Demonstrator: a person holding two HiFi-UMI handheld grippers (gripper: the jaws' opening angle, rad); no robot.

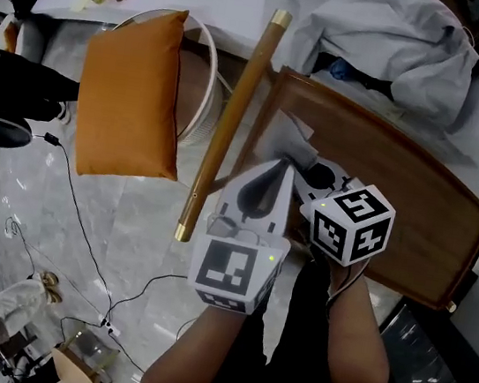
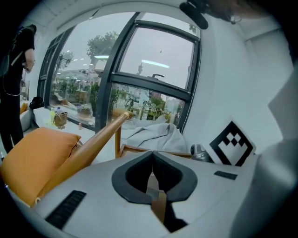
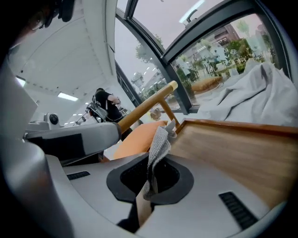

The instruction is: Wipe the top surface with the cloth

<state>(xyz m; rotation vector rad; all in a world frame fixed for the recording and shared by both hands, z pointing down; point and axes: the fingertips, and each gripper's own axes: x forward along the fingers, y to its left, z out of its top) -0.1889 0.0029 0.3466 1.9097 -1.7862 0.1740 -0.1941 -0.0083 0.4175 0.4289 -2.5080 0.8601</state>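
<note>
Your right claw (image 3: 150, 179) is clamped on a grey knit cloth (image 3: 159, 146), which stands up out of the closed jaws and flops over at its top. The cloth is held at the left end of the wooden table (image 3: 233, 153) with its raised rim, and whether it touches the wood cannot be told. Your left claw (image 2: 152, 162) is closed on nothing, with its jaws pressed together. In the head view it sits just beside the right claw, the two marker cubes side by side nearest you. Left of the table, a round wooden rail (image 1: 233, 114) with brass-coloured end caps runs diagonally. Beyond the rail, an orange cushion (image 1: 129, 94) rests on a round white-framed chair (image 1: 211, 84). A rumpled pale grey sheet (image 1: 396, 36) lies past the table's far edge, and marble floor (image 1: 129, 214) spreads below. A person in dark clothing (image 3: 104, 104) stands in the background near tall windows (image 2: 139, 69).
</note>
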